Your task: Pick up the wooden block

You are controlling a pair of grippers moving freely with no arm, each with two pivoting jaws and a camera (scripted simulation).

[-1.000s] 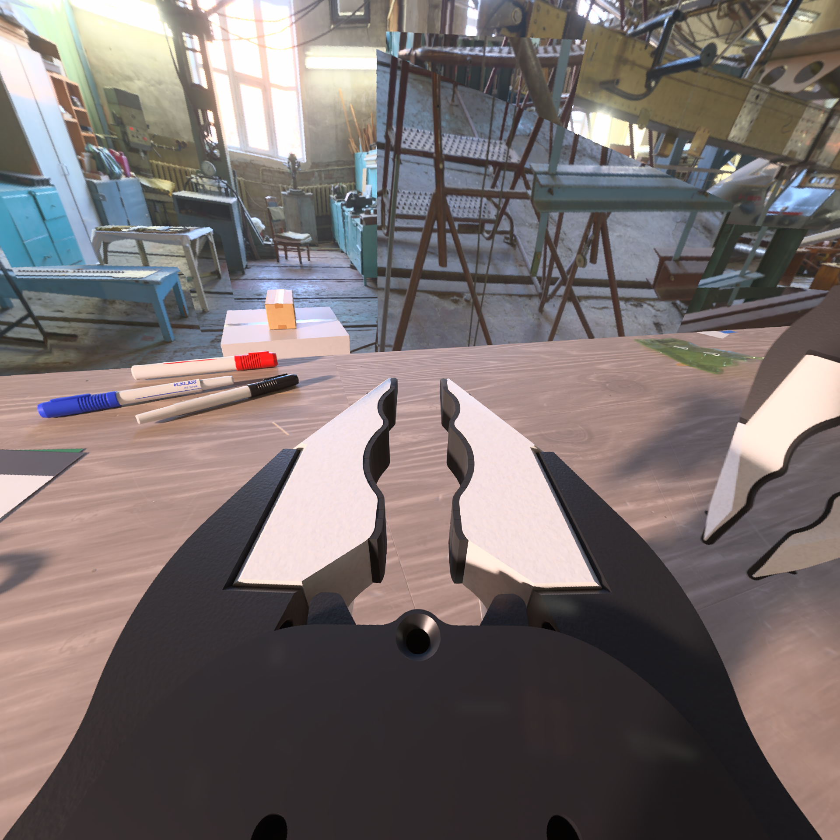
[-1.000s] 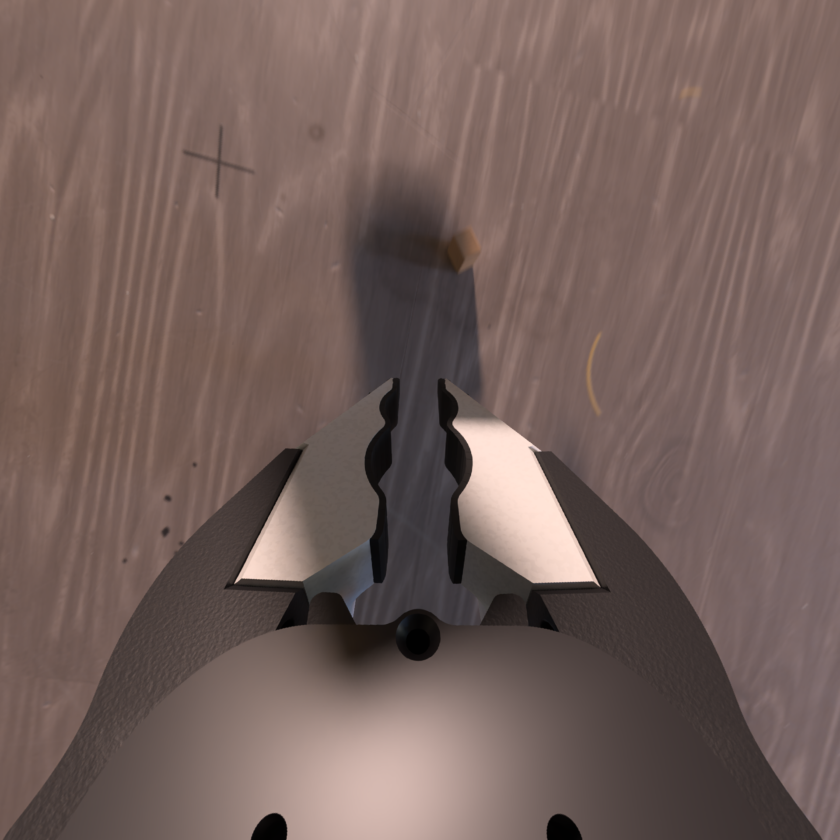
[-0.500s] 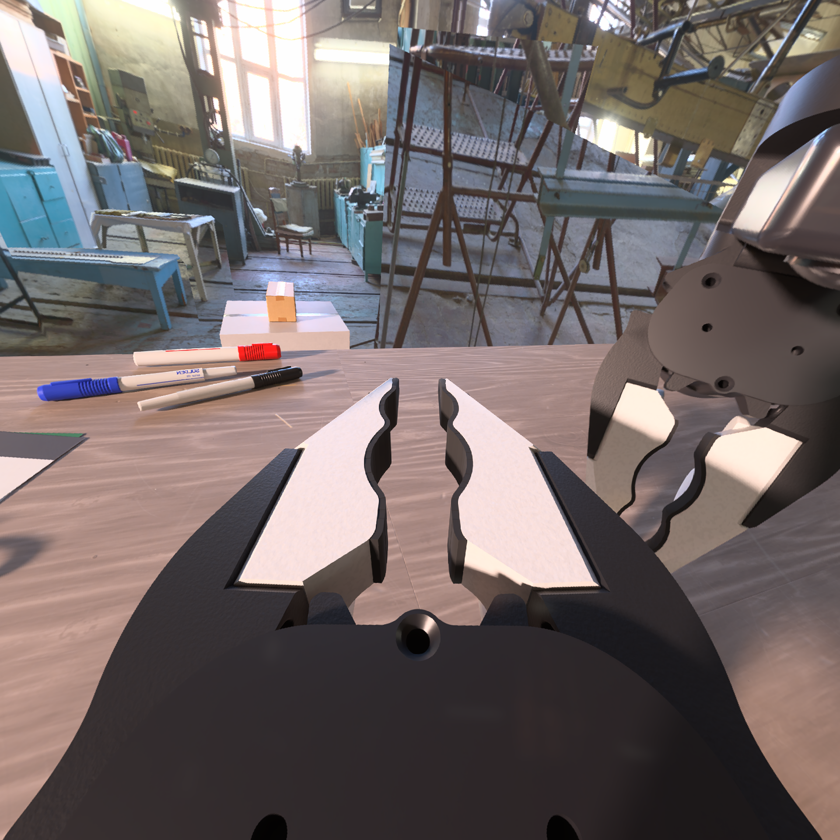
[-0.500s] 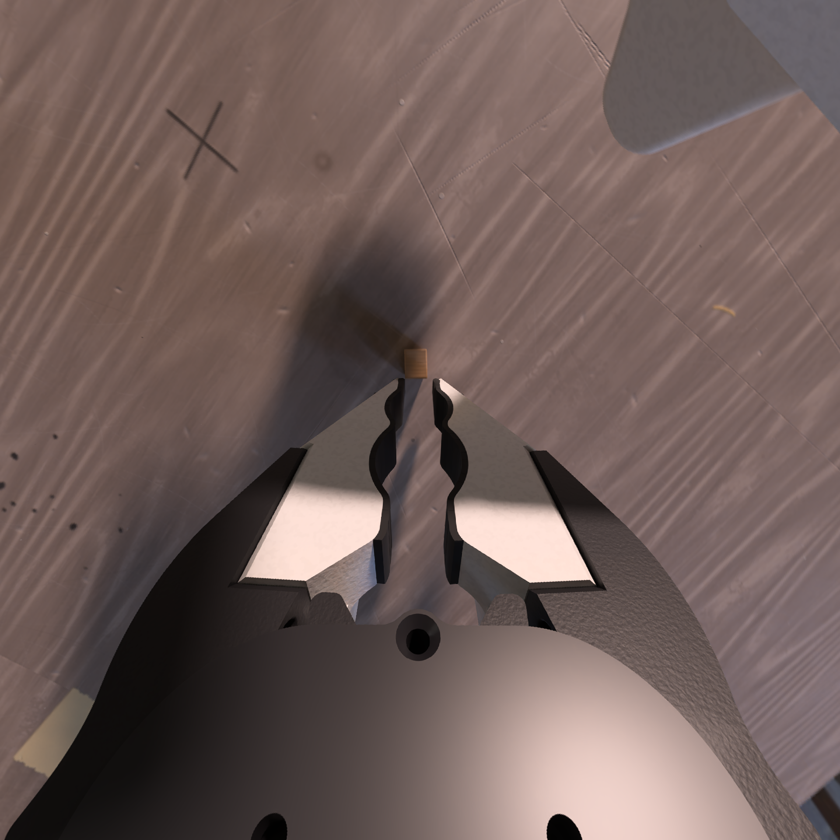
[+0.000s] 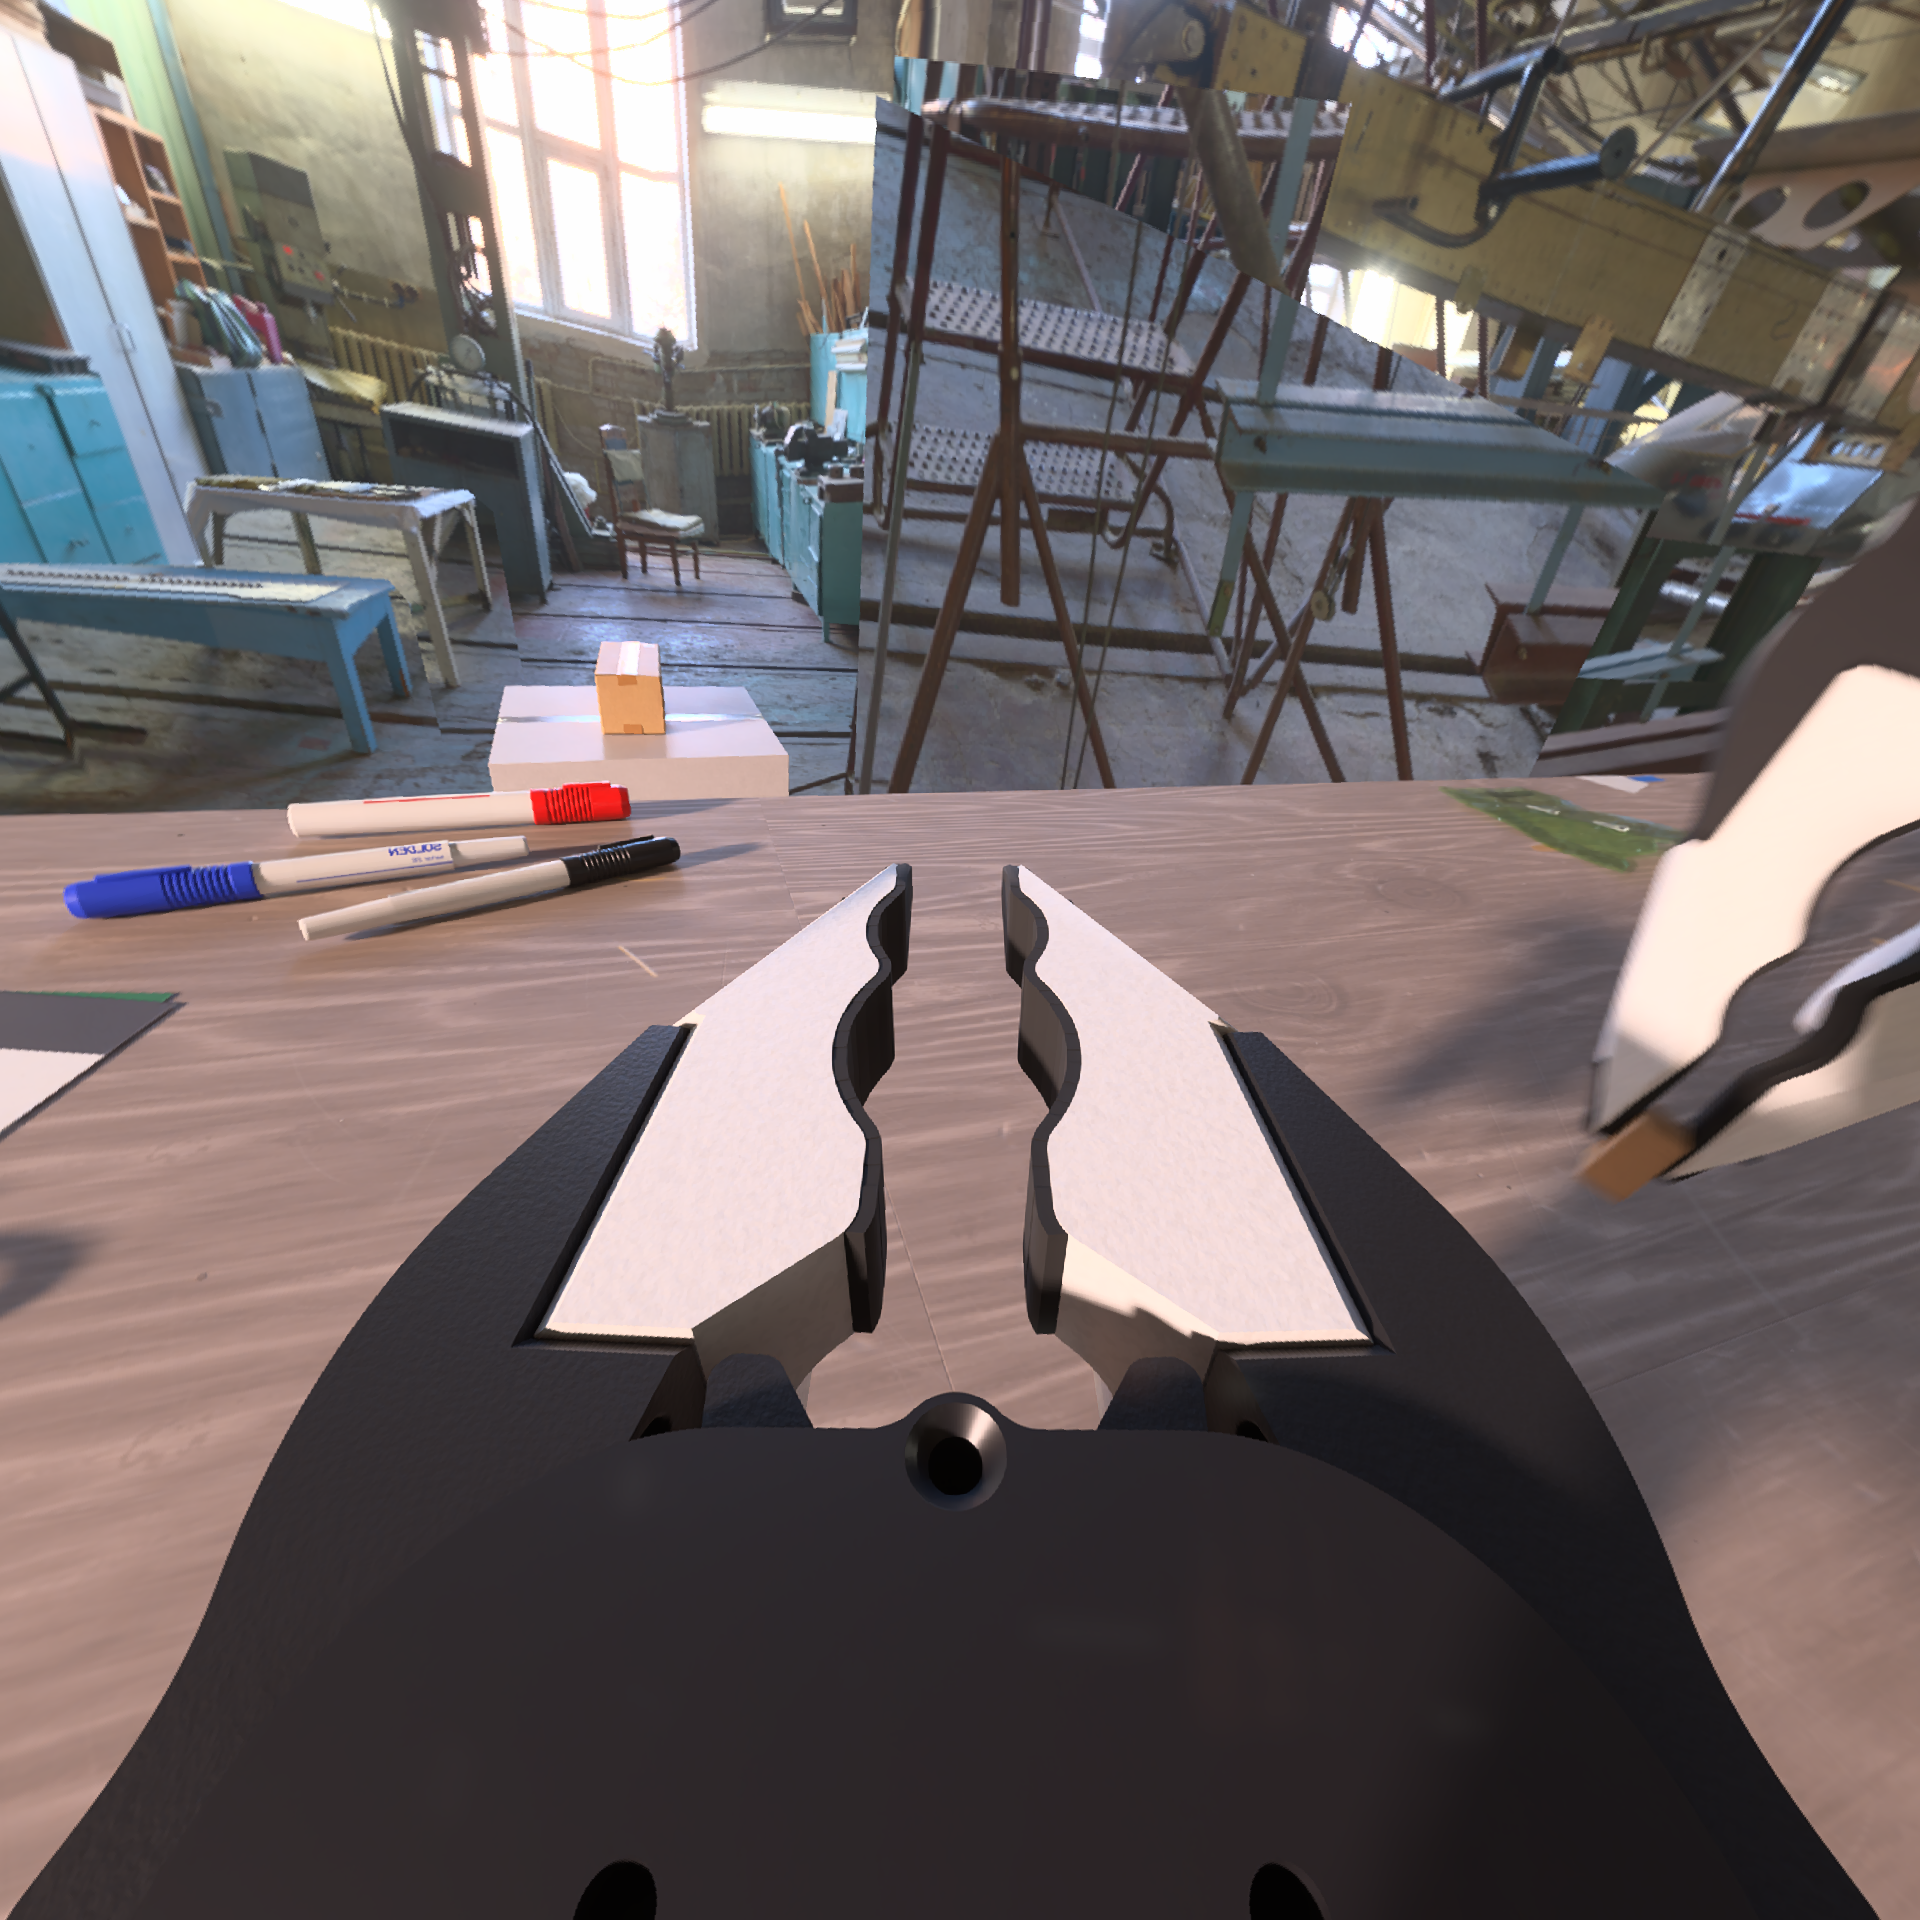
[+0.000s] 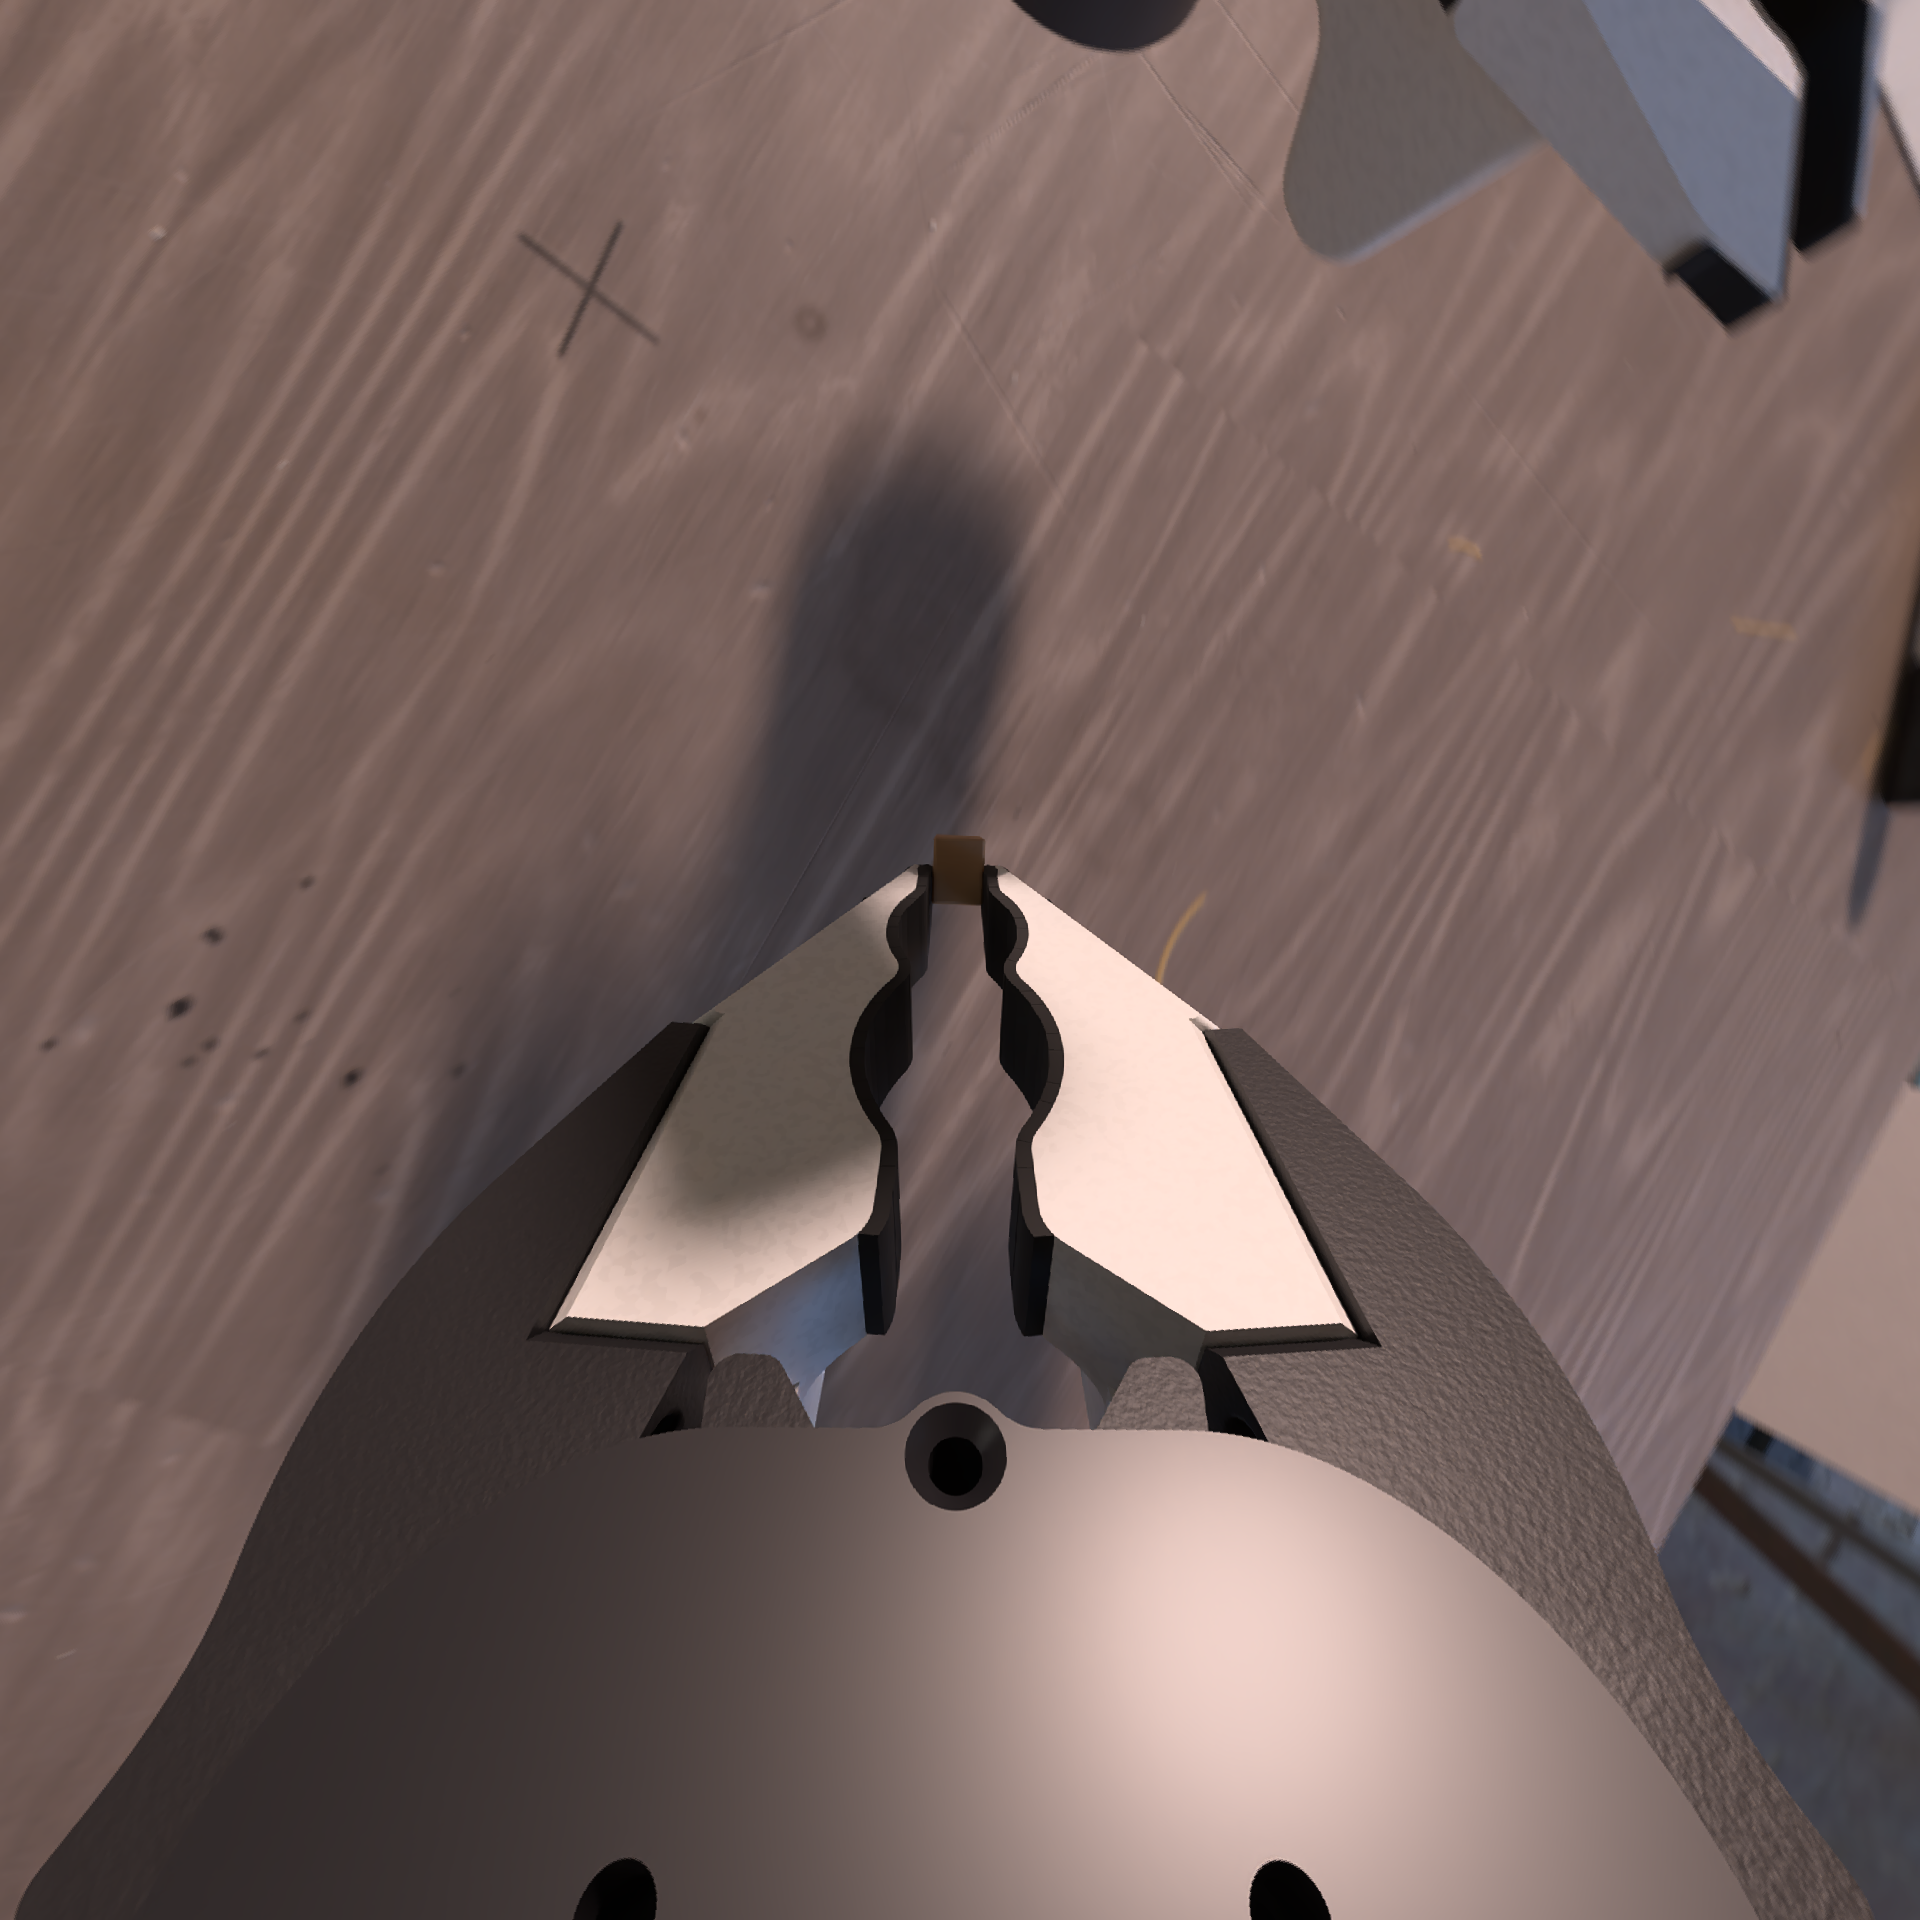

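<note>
The small wooden block (image 6: 957,860) is pinched between the tips of my right gripper (image 6: 958,885), which points down at the wooden table (image 6: 416,623). The block's shadow lies apart from it, so it hangs a little above the surface. In the left wrist view the right gripper (image 5: 1673,1127) shows at the right edge with the block (image 5: 1633,1162) sticking out of its tips. My left gripper (image 5: 956,883) hovers low over the table, open and empty, to the left of the block.
Red (image 5: 457,810), blue (image 5: 291,878) and black (image 5: 488,888) markers lie at the far left. A white box (image 5: 639,753) with a small cardboard box (image 5: 629,701) sits behind them. A dark sheet (image 5: 62,1039) lies at left. The table's edge (image 6: 1766,1351) runs at lower right.
My right gripper has closed on the wooden block, which lay just ahead of its tips, and holds it off the table. In the left view it has shifted right. The left gripper has barely moved.
</note>
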